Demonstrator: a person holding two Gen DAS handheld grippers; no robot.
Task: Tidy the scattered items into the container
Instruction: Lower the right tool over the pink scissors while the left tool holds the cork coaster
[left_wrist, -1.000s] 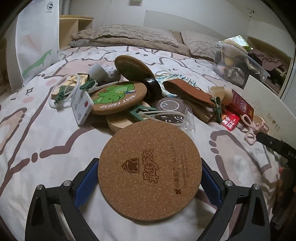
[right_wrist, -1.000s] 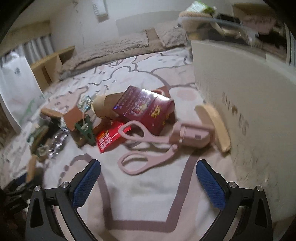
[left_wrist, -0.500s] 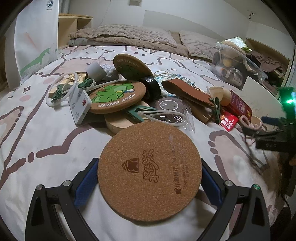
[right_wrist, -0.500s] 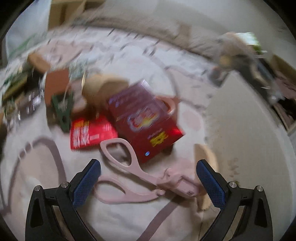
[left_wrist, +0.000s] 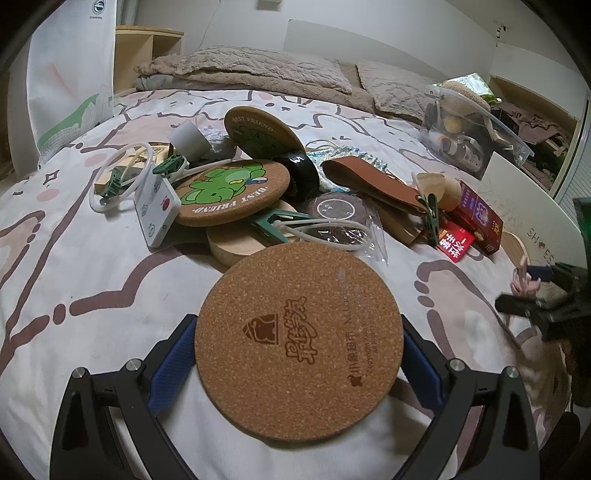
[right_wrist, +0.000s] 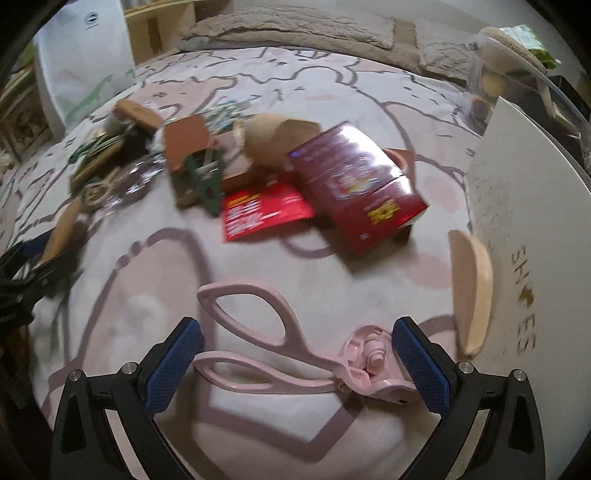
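Note:
My left gripper (left_wrist: 297, 354) is shut on a round cork coaster (left_wrist: 299, 332), its blue pads pressing both edges low over the bedspread. In the right wrist view my right gripper (right_wrist: 295, 358) stands open, low over the bed. Pink scissors (right_wrist: 364, 363) lie flat between its fingers, untouched as far as I can tell. The right gripper (left_wrist: 546, 306) also shows at the right edge of the left wrist view. A clear plastic bin (left_wrist: 476, 125) holding several items stands at the far right. A white box marked SHOES (right_wrist: 517, 221) stands beside the scissors.
A heap lies mid-bed: frog coaster (left_wrist: 229, 192), white remote (left_wrist: 155, 206), black tape roll (left_wrist: 299, 173), brown leather strap (left_wrist: 369, 181), dark red box (right_wrist: 354, 188), red packet (right_wrist: 262, 210), green clip (right_wrist: 207, 181). A wooden disc (right_wrist: 472, 288) leans on the white box.
The right gripper swung toward the pink scissors and dropped lower, so they now lie between its fingers. The left gripper keeps the cork coaster and has hardly moved.

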